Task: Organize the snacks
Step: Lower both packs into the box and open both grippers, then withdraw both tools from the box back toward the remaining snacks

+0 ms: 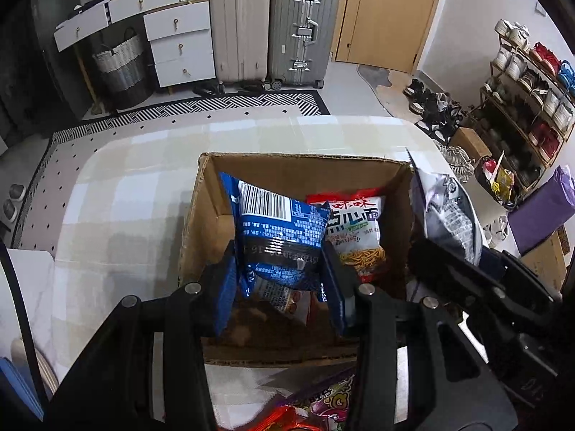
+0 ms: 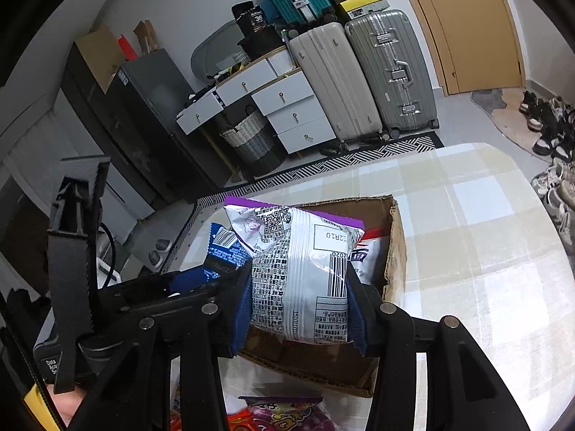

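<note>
Gripping barcoded blue packet, "C2R10" white packet

The left wrist camera sits just behind its own fingers, looking steeply down and forward into the open cardboard box from close above; the checked tablecloth fills the middle, the two suitcases stand at twelve o'clock, the shoe rack at two o'clock; the right wrist camera looks from nearer the box's right side at a shallower tilt, close in, with the wooden door at one o'clock; both views share the box, tablecloth, suitcases, white drawers and door.
</note>
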Tool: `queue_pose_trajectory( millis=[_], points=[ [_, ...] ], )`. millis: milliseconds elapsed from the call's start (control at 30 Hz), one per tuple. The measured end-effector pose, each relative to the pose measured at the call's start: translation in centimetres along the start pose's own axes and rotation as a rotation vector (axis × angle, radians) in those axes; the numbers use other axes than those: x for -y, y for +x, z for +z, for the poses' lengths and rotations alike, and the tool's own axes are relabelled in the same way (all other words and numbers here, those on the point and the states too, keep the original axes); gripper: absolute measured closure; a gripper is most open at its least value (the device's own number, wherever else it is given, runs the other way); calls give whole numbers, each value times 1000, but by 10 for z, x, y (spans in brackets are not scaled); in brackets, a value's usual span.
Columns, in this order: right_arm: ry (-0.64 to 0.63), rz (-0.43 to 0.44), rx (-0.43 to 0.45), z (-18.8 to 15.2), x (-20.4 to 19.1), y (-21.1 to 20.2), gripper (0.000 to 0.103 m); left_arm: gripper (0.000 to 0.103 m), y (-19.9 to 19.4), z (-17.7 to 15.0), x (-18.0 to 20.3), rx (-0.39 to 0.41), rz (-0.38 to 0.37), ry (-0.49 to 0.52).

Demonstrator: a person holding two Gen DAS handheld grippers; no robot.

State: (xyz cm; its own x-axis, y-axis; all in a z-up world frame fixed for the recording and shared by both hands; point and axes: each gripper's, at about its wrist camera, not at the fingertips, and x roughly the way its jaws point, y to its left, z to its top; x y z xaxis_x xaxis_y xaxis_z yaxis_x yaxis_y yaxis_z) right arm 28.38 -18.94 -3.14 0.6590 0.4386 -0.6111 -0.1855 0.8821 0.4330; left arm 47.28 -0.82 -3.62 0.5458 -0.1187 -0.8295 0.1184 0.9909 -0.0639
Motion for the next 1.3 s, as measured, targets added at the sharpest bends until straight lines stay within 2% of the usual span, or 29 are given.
queue_pose_trajectory(
  millis=[133, 267, 733, 1000, 1167, 1233, 1300],
  points=[
    [-21, -10, -31, 0, -2, 7, 56, 63, 14, -2, -7, -41, -35, -23],
    [-64, -35, -51, 1, -6, 14, 54, 63, 21, -5, -10, -41, -29, -26],
    [-72, -47, -28, 1, -7, 4, 54, 60, 4, -30, -19, -31, -44, -12],
    [-99, -54, -21, -3, -13, -16, 54, 56, -29, -45, -11, -14, -50, -14],
    [-110, -66, -8, -10, -14, -42, 54, 55, -60, -51, -12, 17, -69, -41],
    [-114, -71, 0, -13, -15, -56, 54, 47, -75, -56, -11, 21, -69, -59],
    [-123, -79, 11, -18, -16, -69, 54, 46, -91, -62, -8, 33, -57, -57]
  ],
)
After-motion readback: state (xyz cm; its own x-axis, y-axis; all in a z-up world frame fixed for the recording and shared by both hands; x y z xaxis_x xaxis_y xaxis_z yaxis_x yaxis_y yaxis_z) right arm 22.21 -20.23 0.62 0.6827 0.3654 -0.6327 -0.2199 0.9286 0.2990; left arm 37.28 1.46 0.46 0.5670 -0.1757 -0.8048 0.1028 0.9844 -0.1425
